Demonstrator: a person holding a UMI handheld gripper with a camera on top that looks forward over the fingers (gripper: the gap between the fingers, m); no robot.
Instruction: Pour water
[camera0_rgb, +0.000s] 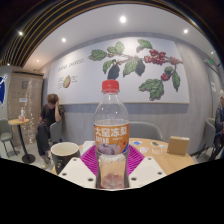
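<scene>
A clear plastic bottle (112, 135) with a red cap and an orange label stands upright between my gripper's (112, 163) two fingers. Both magenta pads (91, 160) press against its sides, so the gripper is shut on it. The bottle hides the space right ahead. A dark paper cup (65, 155) with a white rim stands on the wooden table (172, 160) just left of the fingers.
A small brown box (179, 145) sits on the table to the right. A person (47, 118) sits at a round side table (22, 126) far left. A wall with a coffee-plant mural (135, 65) lies behind. Chairs stand beyond the table.
</scene>
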